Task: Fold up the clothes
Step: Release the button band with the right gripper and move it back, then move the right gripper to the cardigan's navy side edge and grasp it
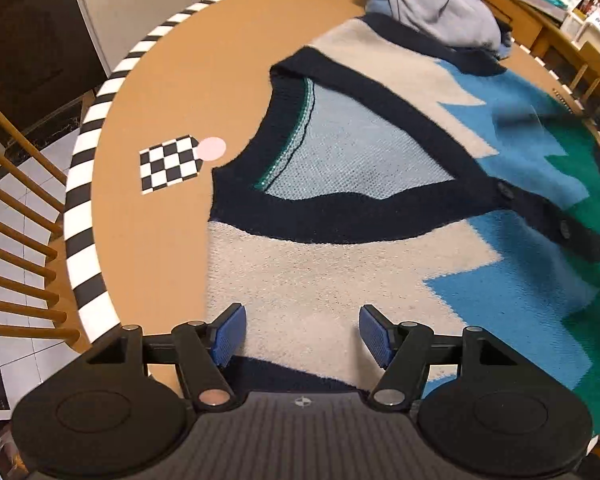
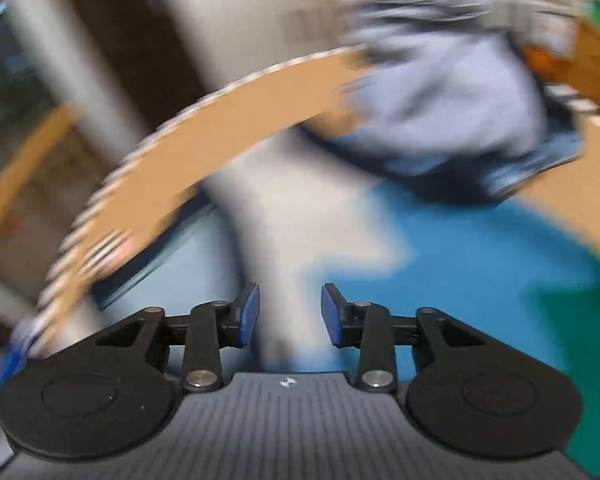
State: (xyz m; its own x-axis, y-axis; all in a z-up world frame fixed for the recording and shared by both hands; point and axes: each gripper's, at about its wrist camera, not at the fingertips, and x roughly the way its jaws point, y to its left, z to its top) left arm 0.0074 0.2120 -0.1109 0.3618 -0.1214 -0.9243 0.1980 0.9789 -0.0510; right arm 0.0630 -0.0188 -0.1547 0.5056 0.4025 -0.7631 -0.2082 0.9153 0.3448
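Note:
A knitted cardigan (image 1: 340, 264) in cream, blue, green and navy lies spread flat on the round brown table (image 1: 168, 92), its V-neck toward the left and buttons along the right placket. My left gripper (image 1: 302, 334) hovers open over the cream shoulder panel, nothing between its blue pads. The right wrist view is heavily motion-blurred. There my right gripper (image 2: 290, 314) stands open above the cardigan (image 2: 440, 264), with cream and blue cloth beneath it. A grey-blue garment pile (image 1: 432, 0) rests at the table's far side, also the blurred grey pile (image 2: 440, 96).
The table has a black-and-white striped rim (image 1: 84, 184). A checkerboard marker (image 1: 168, 164) and a pink dot (image 1: 212, 149) lie left of the collar. Wooden chairs (image 1: 16, 216) stand at the left and another chair (image 1: 556, 52) at the far right. Cabinets stand behind.

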